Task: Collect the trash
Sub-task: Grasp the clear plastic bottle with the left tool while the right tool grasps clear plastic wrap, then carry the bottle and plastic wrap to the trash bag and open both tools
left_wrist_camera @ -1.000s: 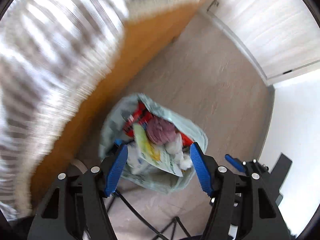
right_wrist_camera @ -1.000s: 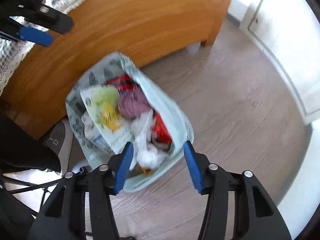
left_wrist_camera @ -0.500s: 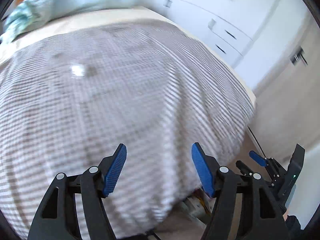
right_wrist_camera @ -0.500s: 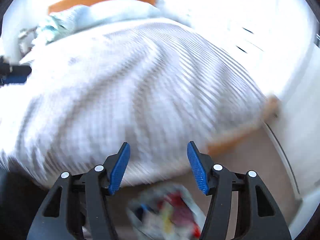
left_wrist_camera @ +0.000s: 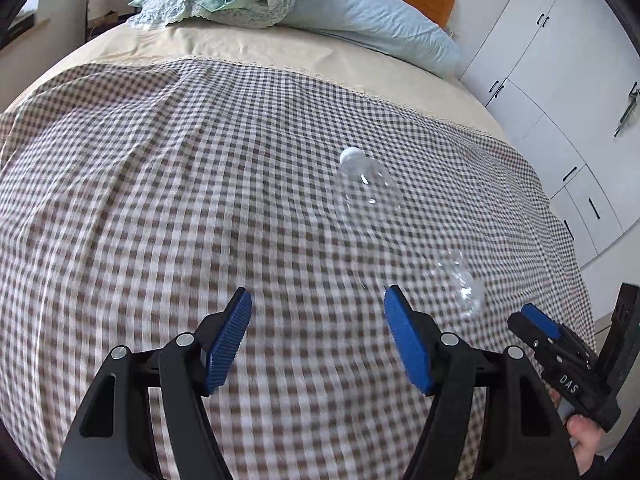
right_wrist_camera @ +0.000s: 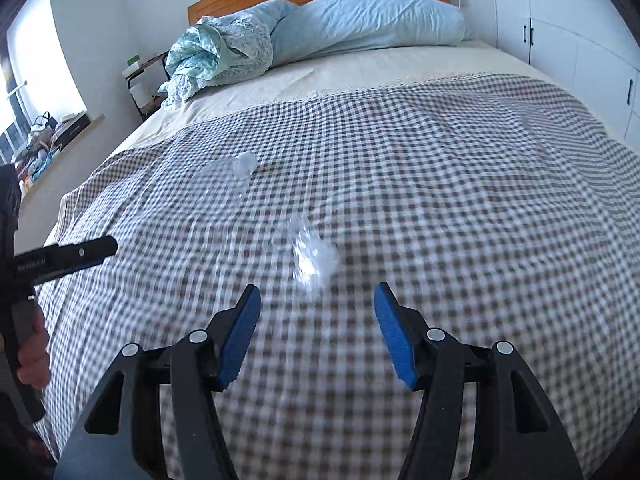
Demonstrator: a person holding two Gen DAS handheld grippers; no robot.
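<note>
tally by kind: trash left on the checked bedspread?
Clear plastic bottle: 1
Crumpled clear plastic: 1
Total: 2

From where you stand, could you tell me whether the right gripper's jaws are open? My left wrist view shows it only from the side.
Observer: Yes, the right gripper is open. Its jaws have just been opening, and nothing is between them.
Operator: Thank you. What lies straight ahead of it?
Observer: The crumpled clear plastic lies on the checked bedspread just beyond its fingertips, untouched.
Operator: Is there anything beside the bed that I cannot see?
Observer: A cluttered windowsill runs along the wall left of the bed. I cannot tell whether anything on it is trash.
</note>
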